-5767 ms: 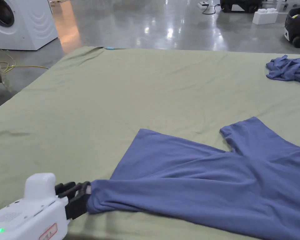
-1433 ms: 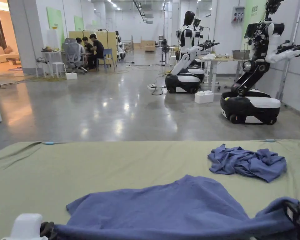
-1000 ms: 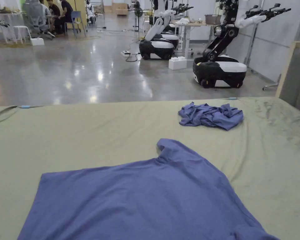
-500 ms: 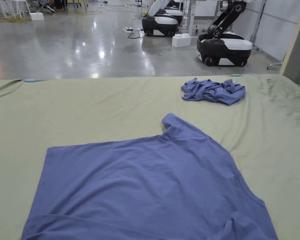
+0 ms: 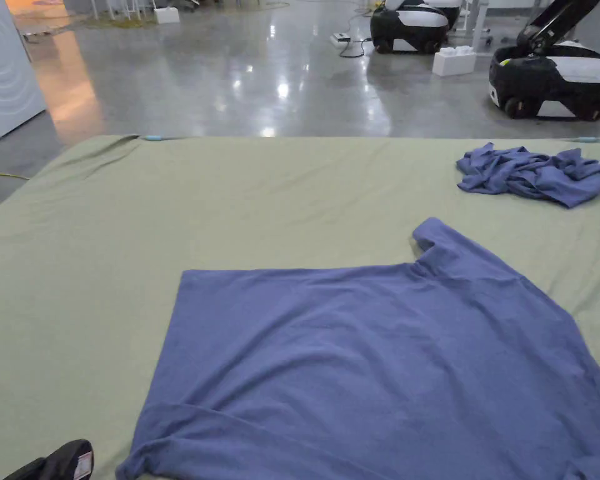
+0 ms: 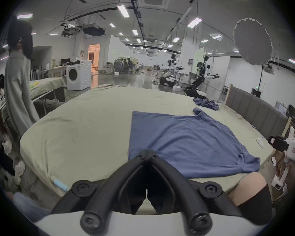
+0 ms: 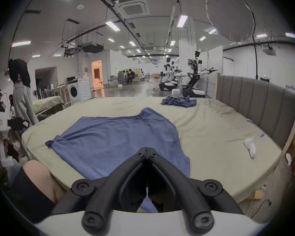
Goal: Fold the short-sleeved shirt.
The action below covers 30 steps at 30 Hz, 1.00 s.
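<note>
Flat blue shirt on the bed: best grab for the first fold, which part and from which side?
Probably the far sleeve: it sticks out from the spread short-sleeved shirt as a free flap on the green sheet. Come in from the far side and pinch its hem. Both the left gripper and right gripper are shut and holding nothing.

Left gripper, right gripper: jaws closed, empty.
</note>
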### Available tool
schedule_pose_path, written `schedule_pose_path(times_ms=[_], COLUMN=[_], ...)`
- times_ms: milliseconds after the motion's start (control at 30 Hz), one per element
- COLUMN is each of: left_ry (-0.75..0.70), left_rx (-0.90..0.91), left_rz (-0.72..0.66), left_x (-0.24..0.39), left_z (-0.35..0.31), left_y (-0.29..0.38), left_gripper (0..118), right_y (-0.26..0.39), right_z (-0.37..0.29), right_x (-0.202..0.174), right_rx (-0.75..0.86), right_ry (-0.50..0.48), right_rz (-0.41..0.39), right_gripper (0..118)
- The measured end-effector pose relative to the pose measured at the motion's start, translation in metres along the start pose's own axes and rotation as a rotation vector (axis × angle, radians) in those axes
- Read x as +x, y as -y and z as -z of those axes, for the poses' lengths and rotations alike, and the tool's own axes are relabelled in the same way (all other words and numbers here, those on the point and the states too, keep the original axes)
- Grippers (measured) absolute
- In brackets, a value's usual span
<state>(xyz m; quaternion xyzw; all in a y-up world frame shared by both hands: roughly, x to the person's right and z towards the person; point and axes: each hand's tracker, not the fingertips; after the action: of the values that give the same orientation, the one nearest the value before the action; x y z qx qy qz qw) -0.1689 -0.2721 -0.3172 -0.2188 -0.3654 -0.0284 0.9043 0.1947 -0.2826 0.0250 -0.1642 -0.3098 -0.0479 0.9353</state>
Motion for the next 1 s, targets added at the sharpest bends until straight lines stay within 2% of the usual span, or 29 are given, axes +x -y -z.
schedule_pose_path(times_ms=[33,133,200,300,400,433,467,500,533,567,633,667,733,767,800,833,867,900,1000], left_ry=[0.005,0.068,0.071,0.021,-0.081,-0.096,-0.083,-0.075,-0.047,-0.041,-0.072,-0.109,-0.153,-0.147,-0.121,-0.077,-0.053,-0.040,-0.020], left_rx=[-0.006,-0.056,-0.083,-0.217,-0.298,-0.333,-0.357,-0.400,-0.427,-0.397,-0.463,-0.485,-0.460,-0.426,-0.380,-0.373,-0.381,-0.396,-0.371], left_rz=[0.004,-0.005,-0.013,0.043,0.010,-0.008,-0.040,-0.099,-0.160,-0.203,-0.193,-0.133,0.105,0.142,0.143,0.151,0.180,0.214,0.244], left_x=[-0.025,-0.042,-0.051,-0.060,-0.080,-0.086,-0.093,-0.099,-0.103,-0.098,-0.091,-0.084,-0.066,-0.056,-0.053,-0.048,-0.040,-0.032,-0.026], left_z=[0.019,0.096,0.169,0.290,0.392,0.417,0.439,0.460,0.478,0.480,0.492,0.494,0.486,0.477,0.464,0.457,0.450,0.443,0.423], left_y=[-0.003,-0.036,-0.071,-0.106,-0.115,-0.114,-0.111,-0.107,-0.105,-0.105,-0.096,-0.088,-0.082,-0.080,-0.080,-0.077,-0.072,-0.064,-0.070], left_gripper=[0,0,0,0,1,10,38,94,118,118,118,118,118,111,85,54,15,3,3], right_y=[-0.006,-0.022,-0.033,-0.045,-0.055,-0.056,-0.057,-0.056,-0.056,-0.054,-0.052,-0.051,-0.048,-0.048,-0.049,-0.050,-0.052,-0.056,-0.079], right_z=[0.008,0.030,0.049,0.078,0.107,0.114,0.123,0.131,0.137,0.143,0.154,0.161,0.172,0.178,0.186,0.194,0.203,0.214,0.253], right_x=[0.000,0.006,0.008,0.006,0.004,0.004,0.009,0.010,0.010,0.010,0.012,0.014,0.018,0.020,0.022,0.023,0.025,0.028,0.041], right_rx=[-0.009,0.000,0.000,0.005,0.001,-0.003,-0.011,-0.021,-0.035,-0.044,-0.064,-0.080,-0.100,-0.112,-0.125,-0.135,-0.140,-0.140,-0.176], right_ry=[-0.016,-0.031,-0.049,-0.043,-0.043,-0.048,-0.055,-0.055,-0.053,-0.050,-0.060,-0.067,-0.080,-0.085,-0.089,-0.095,-0.102,-0.110,-0.124], right_rz=[0.001,0.025,0.036,-0.018,-0.031,-0.027,-0.020,-0.023,-0.036,-0.050,-0.061,-0.060,-0.060,-0.065,-0.073,-0.080,-0.085,-0.088,-0.072], right_gripper=[3,3,3,3,3,3,3,3,3,3,3,3,3,3,3,3,3,3,3])
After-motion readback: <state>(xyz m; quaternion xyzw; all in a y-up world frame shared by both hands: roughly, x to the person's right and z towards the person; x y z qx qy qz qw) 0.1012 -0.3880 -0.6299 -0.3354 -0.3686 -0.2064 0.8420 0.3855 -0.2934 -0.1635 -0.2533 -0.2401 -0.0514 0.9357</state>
